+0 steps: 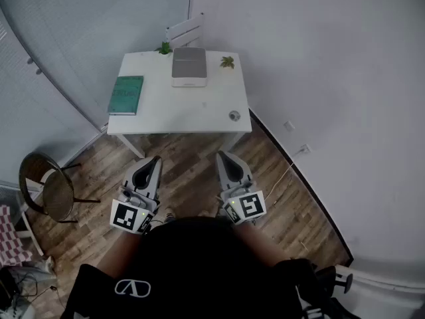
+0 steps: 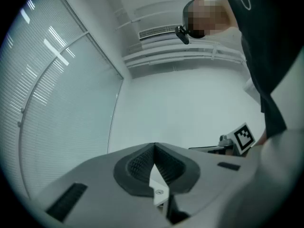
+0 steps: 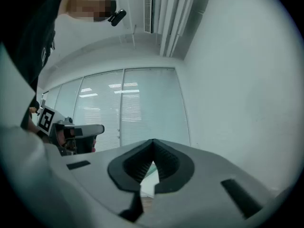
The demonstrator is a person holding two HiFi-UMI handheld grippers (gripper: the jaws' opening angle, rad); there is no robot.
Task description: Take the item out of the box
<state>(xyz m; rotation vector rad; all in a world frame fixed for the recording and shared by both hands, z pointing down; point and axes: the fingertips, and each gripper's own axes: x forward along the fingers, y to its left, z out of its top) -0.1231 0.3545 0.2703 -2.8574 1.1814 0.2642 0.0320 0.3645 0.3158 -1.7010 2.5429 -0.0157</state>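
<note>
Left tongs point(image 1: 154, 161): we are holding them clenched.
Right tongs point(image 1: 223, 156): likewise clenched.
Box point(image 1: 188, 66): sitting well ahead of both.

I see the box point(image 1: 188, 65) on the bench point(image 1: 179, 111); a book point(image 1: 126, 95) lies left of the box, a small round thing point(image 1: 234, 115) right of it, nearer me.

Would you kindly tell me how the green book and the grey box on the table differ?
The green book is flat and thin; the grey box stands taller, with white sides. The book lies at the left edge of the white table as the head view shows it; the box sits at the far edge, near the middle. Both are rectangular and rest on that table.
</note>
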